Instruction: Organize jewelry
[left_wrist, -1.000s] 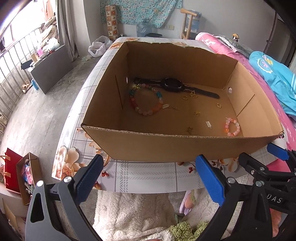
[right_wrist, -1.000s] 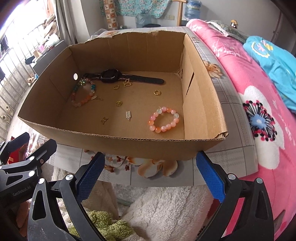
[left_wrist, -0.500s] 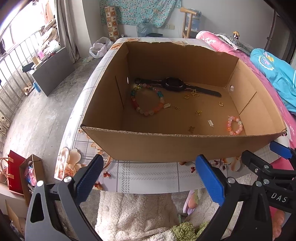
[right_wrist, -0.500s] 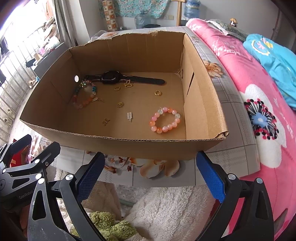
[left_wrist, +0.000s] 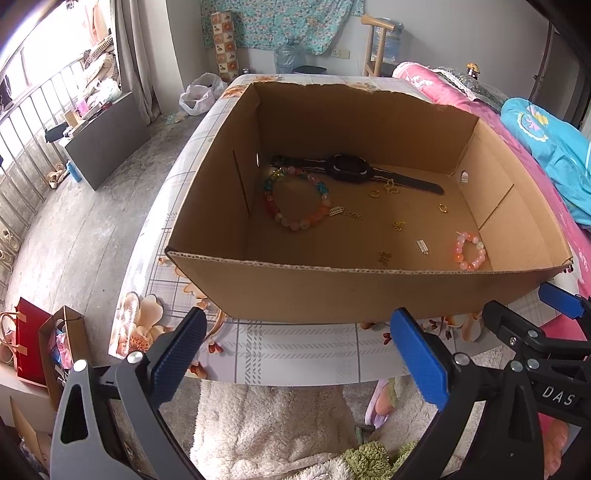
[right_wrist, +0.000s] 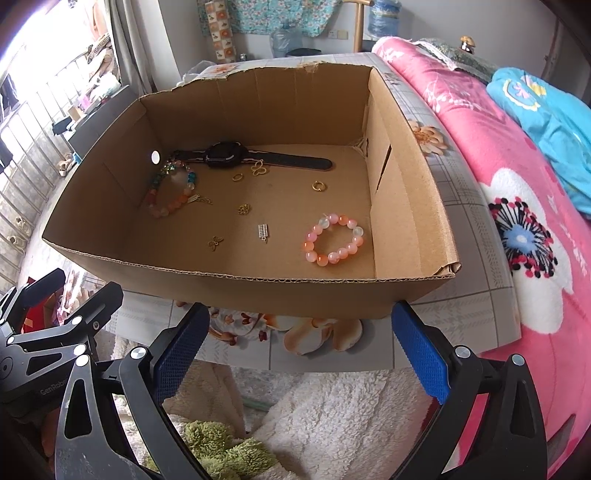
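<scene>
Both grippers hang short of the box (right_wrist: 258, 291), off the near table edge, holding nothing: the left gripper (left_wrist: 295, 354) has its blue pads spread wide, and so does the right gripper (right_wrist: 299, 347). All the jewelry lies loose on the box floor. Seen from the right wrist, the watch (right_wrist: 229, 157) stretches along the far wall at 12 o'clock, the multicolour bracelet (right_wrist: 170, 192) sits at 10 o'clock just touching the watch strap, the pink bracelet (right_wrist: 334, 240) lies at 4 o'clock near the right wall, and small gold pieces are scattered between: a butterfly charm (right_wrist: 258, 168), a ring (right_wrist: 318, 185), a second ring (right_wrist: 237, 177), a silver clasp (right_wrist: 263, 232). This scatter would suit either pieces gathered into the box and left, or a heap waiting to be sorted; the pictures do not settle which. Any pick here would call for coming down over the near wall and closing on something thin and flat against cardboard, which I judge fiddly for the tiny charms and easier for the beads. The box stands on a table (left_wrist: 295, 354) covered in a flower-printed checked cloth, a fluffy white rug (right_wrist: 332, 413) below it, a pink flowered bed (right_wrist: 517, 221) at 3 o'clock, and a railed window at 9 o'clock.
</scene>
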